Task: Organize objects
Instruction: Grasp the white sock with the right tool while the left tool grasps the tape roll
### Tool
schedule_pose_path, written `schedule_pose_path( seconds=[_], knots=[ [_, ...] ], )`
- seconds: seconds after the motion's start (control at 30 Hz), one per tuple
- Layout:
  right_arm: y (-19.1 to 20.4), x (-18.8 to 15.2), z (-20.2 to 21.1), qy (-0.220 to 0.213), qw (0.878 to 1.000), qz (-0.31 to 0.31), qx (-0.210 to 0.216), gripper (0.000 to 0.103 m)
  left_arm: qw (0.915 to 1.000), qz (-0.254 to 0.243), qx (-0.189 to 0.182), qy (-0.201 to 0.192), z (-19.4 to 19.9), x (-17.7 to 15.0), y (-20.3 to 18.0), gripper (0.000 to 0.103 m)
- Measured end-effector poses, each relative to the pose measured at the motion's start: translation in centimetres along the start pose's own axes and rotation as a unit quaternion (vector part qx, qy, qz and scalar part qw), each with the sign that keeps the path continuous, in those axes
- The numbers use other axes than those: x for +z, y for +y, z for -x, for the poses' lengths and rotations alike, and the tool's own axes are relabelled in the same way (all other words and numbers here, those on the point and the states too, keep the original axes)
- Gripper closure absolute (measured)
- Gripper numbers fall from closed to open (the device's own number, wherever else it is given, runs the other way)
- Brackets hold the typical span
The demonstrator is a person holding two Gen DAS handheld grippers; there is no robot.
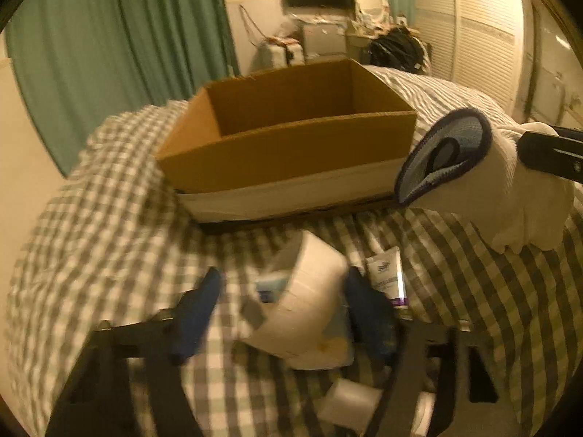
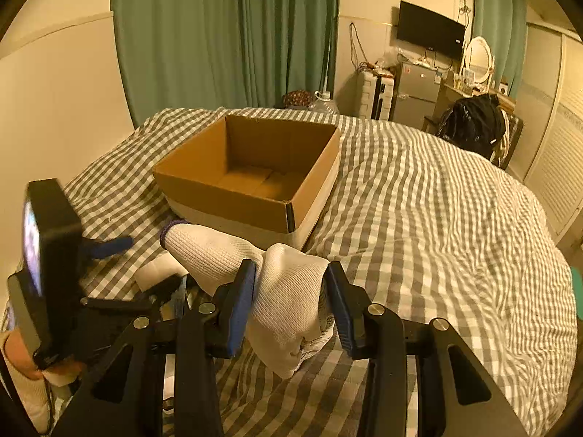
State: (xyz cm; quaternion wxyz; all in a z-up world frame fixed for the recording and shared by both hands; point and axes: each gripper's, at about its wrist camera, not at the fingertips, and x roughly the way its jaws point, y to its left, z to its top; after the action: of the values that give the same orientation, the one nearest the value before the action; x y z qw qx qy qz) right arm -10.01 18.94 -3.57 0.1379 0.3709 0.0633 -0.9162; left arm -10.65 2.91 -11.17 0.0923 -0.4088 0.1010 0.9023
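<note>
An open cardboard box stands on the checked bed; it also shows in the right wrist view, with nothing visible inside. My right gripper is shut on a white knitted glove with a dark blue cuff, held above the bed in front of the box; the glove shows at the right of the left wrist view. My left gripper is open over a white box lying on the bed, its fingers on either side and apart from it.
A white tube with a purple band, a small white cylinder and other small items lie on the checked bedcover. Green curtains, a fridge, a TV and a dark chair stand beyond the bed.
</note>
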Motion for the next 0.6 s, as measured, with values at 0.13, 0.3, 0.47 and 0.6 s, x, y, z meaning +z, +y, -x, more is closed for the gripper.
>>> schedule_pose_path(
  seconds=[0.13, 0.3, 0.47, 0.6],
  knots=[
    [0.0, -0.3, -0.3, 0.002, 1.000, -0.004, 0.008, 0.063, 0.9998, 0.001, -0.018, 0.005, -0.2, 0.6, 0.2, 0.066],
    [0.0, -0.6, -0.2, 0.000, 1.000, -0.004, 0.011, 0.063, 0.9999, 0.006, -0.014, -0.002, 0.8, 1.6, 0.7, 0.073],
    [0.1, -0.5, 0.7, -0.008, 1.000, -0.004, 0.015, 0.063, 0.9997, 0.016, -0.006, -0.017, 2.7, 2.6, 1.5, 0.073],
    [0.7, 0.0, 1.7, -0.021, 1.000, 0.003, 0.018, 0.063, 0.9992, 0.026, -0.002, -0.031, 4.7, 3.8, 2.3, 0.073]
  ],
)
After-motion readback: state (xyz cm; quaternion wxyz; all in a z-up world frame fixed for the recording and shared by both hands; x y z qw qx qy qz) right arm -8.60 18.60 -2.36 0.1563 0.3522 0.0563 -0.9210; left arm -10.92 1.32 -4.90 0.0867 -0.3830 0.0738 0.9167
